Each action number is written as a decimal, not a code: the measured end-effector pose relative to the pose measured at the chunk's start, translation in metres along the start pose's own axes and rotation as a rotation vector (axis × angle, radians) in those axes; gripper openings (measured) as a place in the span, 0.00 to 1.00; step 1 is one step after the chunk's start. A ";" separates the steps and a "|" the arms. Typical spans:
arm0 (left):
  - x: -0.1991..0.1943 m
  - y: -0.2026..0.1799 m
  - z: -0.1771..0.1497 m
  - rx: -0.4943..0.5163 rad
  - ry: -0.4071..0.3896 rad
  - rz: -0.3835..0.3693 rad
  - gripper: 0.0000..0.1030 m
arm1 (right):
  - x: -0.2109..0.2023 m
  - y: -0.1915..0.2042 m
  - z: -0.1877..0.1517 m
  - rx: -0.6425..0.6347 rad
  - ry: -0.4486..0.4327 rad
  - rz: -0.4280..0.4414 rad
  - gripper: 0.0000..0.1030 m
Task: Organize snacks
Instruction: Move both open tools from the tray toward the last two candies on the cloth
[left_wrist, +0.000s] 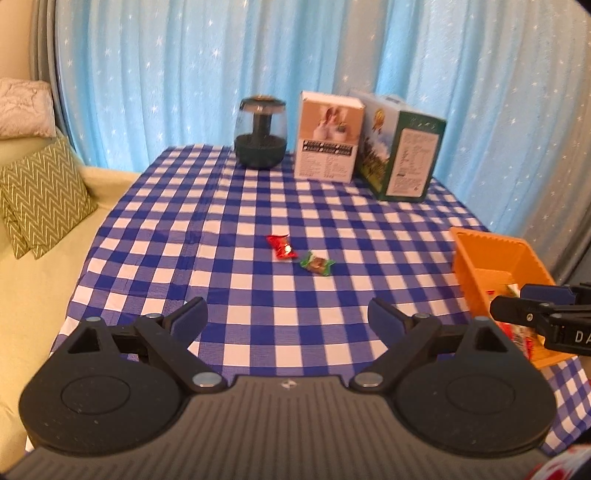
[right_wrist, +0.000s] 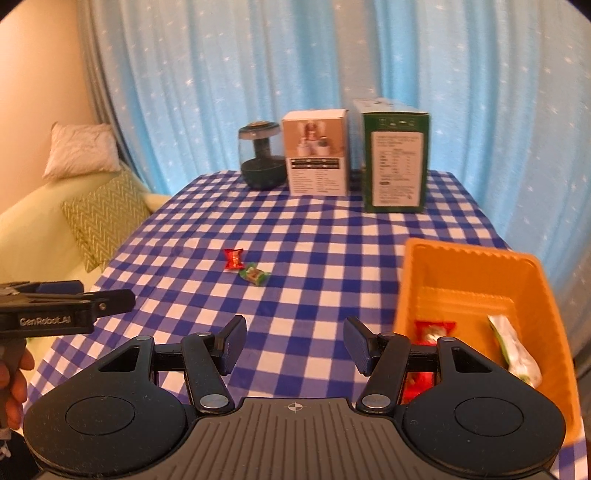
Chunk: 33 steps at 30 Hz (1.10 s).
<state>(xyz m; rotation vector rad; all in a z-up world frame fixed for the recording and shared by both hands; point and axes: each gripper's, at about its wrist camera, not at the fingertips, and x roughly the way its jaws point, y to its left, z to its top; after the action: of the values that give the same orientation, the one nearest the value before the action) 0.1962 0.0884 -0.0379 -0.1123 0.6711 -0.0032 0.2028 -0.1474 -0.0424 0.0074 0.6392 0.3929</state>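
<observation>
Over the near edge of the tablecloth (left_wrist: 258, 206) my left gripper (left_wrist: 288, 317) hangs spread wide and empty, lined up on the red candy (left_wrist: 281, 247) and green candy (left_wrist: 316, 263) mid-surface. My right gripper (right_wrist: 294, 343), half spread and empty, sits beside the orange bin (right_wrist: 469, 258) at the right edge, which I judge is where snacks belong.

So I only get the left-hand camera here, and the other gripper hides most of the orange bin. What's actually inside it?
Observer: The orange bin holds a red-wrapped snack near its left wall.
Operator: Only that one?
Observer: No, a white and green packet lies towards the bin's right side.
Operator: Is the right gripper carrying anything?
Observer: The right gripper is open, with only tablecloth between its fingers.
Operator: Who holds my camera's gripper?
Observer: A person's hand shows below the left gripper, at the picture's left edge.
</observation>
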 end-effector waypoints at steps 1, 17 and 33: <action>0.007 0.002 0.001 0.000 0.007 0.003 0.90 | 0.006 0.001 0.001 -0.010 0.002 0.004 0.57; 0.106 0.039 0.030 -0.053 0.031 0.037 0.90 | 0.126 0.013 0.017 -0.124 0.043 0.080 0.57; 0.169 0.062 0.047 -0.025 0.028 0.047 0.82 | 0.224 0.021 0.029 -0.269 0.112 0.119 0.47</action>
<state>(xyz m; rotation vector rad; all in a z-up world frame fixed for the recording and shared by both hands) 0.3557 0.1487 -0.1122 -0.1209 0.7018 0.0489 0.3762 -0.0445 -0.1458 -0.2347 0.6940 0.5948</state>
